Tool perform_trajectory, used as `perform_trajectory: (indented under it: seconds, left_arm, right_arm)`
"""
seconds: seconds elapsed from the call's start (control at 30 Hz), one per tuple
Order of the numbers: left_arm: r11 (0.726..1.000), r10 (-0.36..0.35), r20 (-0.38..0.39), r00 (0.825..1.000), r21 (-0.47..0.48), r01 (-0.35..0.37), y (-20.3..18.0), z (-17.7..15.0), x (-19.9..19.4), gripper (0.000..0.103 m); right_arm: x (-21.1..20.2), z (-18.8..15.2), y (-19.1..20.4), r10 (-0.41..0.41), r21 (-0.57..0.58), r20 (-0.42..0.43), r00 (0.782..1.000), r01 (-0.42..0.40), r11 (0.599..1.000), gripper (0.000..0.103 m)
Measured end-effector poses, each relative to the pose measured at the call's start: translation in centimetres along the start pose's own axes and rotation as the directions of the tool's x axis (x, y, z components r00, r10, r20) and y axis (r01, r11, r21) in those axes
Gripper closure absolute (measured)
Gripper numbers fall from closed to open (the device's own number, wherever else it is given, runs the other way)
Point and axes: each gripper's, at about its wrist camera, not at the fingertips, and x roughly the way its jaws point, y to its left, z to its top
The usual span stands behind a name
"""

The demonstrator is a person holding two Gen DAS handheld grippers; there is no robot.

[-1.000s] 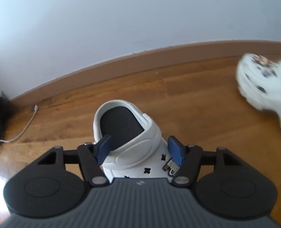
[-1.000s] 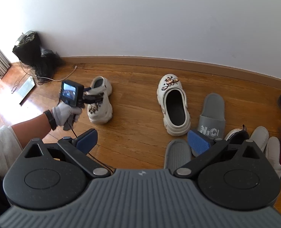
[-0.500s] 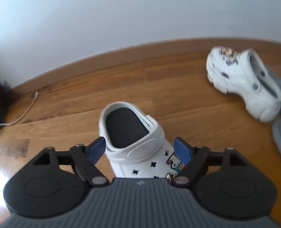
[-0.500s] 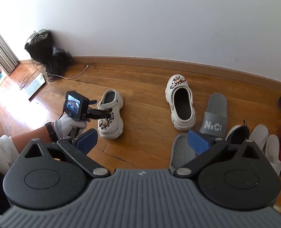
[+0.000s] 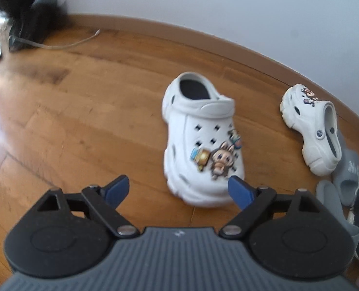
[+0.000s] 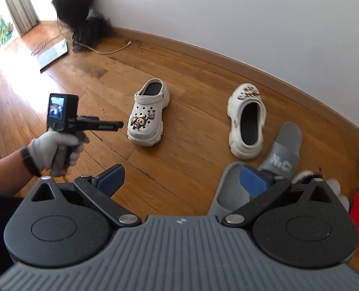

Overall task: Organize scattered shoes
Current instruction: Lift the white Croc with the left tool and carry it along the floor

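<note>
The left gripper (image 5: 178,190) has just been opening (nothing between its blue pads), clear of the white charm-studded rubber clog (image 5: 201,143). The right gripper (image 6: 181,181) stands open over the wooden plank floor (image 6: 174,169), empty.

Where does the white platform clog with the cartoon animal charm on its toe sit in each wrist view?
Left wrist: the white platform clog with the cartoon animal charm stands centre-right, toe toward the camera.
Right wrist: same clog left of centre, on the floor, clear of the left gripper.
Shared landmark: the second white clog, heel toward the camera, lies to its right in both.
</note>
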Motion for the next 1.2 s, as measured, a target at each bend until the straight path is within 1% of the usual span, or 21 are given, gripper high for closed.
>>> perform_trajectory:
  seconds: [0.07,0.17,0.23,0.3,0.4,0.43,0.5,0.53,0.57,0.6,0.63,0.67,0.7,0.73,0.77,0.83,0.93,1.0,1.1,1.13,1.2]
  left_arm:
    - [0.999,0.01,0.001,1.0,-0.039,-0.01,1.0,-0.4,-0.3,0.015]
    - [0.995,-0.041,0.024,0.999,-0.089,0.043,2.2,-0.3,-0.6,0.015]
    - [0.992,-0.088,0.051,0.995,-0.082,0.092,2.2,0.5,-0.4,0.014]
    - [0.989,-0.133,0.078,0.988,-0.06,0.138,1.8,1.5,0.0,0.008]
    - [0.987,-0.159,0.151,0.976,0.012,0.159,0.6,3.6,1.7,0.007]
    - [0.986,-0.164,0.168,0.972,0.035,0.161,0.1,4.6,2.7,0.007]
    - [0.982,-0.189,0.137,0.972,0.053,0.183,-1.0,7.3,5.6,0.007]
    - [0.982,-0.19,0.091,0.977,0.035,0.188,-1.1,8.4,7.2,0.007]
    - [0.984,-0.175,0.027,0.984,-0.001,0.175,-1.3,9.9,9.6,0.007]
    - [0.99,-0.137,-0.005,0.991,-0.035,0.136,-1.2,10.5,11.0,0.009]
    - [0.993,-0.09,-0.036,0.995,-0.075,0.087,-1.0,10.8,12.3,0.012]
    - [0.992,-0.06,-0.07,0.996,-0.114,0.052,-0.7,11.0,13.4,0.035]
    - [0.987,-0.056,-0.108,0.993,-0.155,0.039,-0.3,10.8,14.2,0.045]
    - [0.971,-0.082,-0.134,0.988,-0.234,0.049,0.5,10.5,14.9,0.044]
    - [0.942,-0.129,-0.132,0.983,-0.325,0.08,1.5,9.8,15.1,0.046]
    - [0.937,-0.136,-0.123,0.983,-0.338,0.088,1.8,9.1,14.7,0.047]
    - [0.934,-0.128,-0.134,0.983,-0.35,0.074,2.2,7.4,13.5,0.055]
    - [0.937,-0.121,-0.156,0.98,-0.345,0.06,2.2,5.9,12.4,0.057]
    - [0.936,-0.136,-0.185,0.973,-0.346,0.065,2.8,4.3,11.2,0.055]
    - [0.933,-0.149,-0.19,0.97,-0.353,0.074,3.0,4.1,11.1,0.053]
    - [0.926,-0.181,-0.199,0.963,-0.364,0.099,3.3,3.7,10.7,0.039]
  right_arm:
    - [2.4,0.7,0.7,0.0,0.005,-0.017,1.0,0.0,1.0,0.001]
    - [4.9,1.0,1.5,-0.039,0.032,-0.098,0.994,0.043,0.999,0.002]
    - [4.2,0.2,1.7,-0.066,0.056,-0.142,0.988,0.075,0.996,0.002]
    - [2.4,-1.2,1.3,-0.049,0.106,-0.171,0.984,0.068,0.992,0.001]
    - [-0.2,-3.8,0.3,-0.018,0.183,-0.176,0.984,0.051,0.982,0.001]
    - [-0.2,-4.4,-0.1,-0.028,0.207,-0.179,0.983,0.066,0.976,0.001]
    - [0.0,-5.7,-1.0,-0.047,0.253,-0.188,0.981,0.094,0.963,0.001]
    - [0.3,-5.6,-1.0,-0.046,0.266,-0.196,0.979,0.099,0.959,0.001]
    - [0.9,-5.3,-1.1,-0.027,0.29,-0.196,0.98,0.084,0.953,0.001]
    - [1.4,-5.0,-1.1,-0.011,0.305,-0.192,0.981,0.071,0.95,0.001]
    - [1.6,-4.7,-0.8,-0.007,0.286,-0.178,0.984,0.059,0.956,0.001]
    - [1.7,-4.3,-0.3,-0.008,0.26,-0.16,0.987,0.05,0.964,0.001]
    - [1.6,-4.1,0.2,-0.026,0.217,-0.135,0.99,0.056,0.975,0.001]
    - [1.5,-4.1,0.3,-0.036,0.205,-0.128,0.991,0.062,0.977,0.001]
    - [1.4,-4.0,0.4,-0.04,0.198,-0.122,0.992,0.064,0.978,0.001]
    - [1.3,-3.9,-0.1,-0.017,0.219,-0.13,0.991,0.045,0.975,0.001]
    - [1.7,-4.3,-0.7,-0.028,0.218,-0.148,0.989,0.06,0.974,0.001]
    - [2.1,-4.4,-1.2,-0.035,0.224,-0.164,0.986,0.072,0.972,0.001]
    - [2.1,-4.4,-1.7,-0.021,0.249,-0.183,0.983,0.067,0.966,0.001]
    - [2.1,-4.4,-1.6,-0.019,0.248,-0.182,0.983,0.065,0.967,0.001]
    - [2.0,-4.3,-1.2,-0.014,0.235,-0.177,0.984,0.056,0.971,0.001]
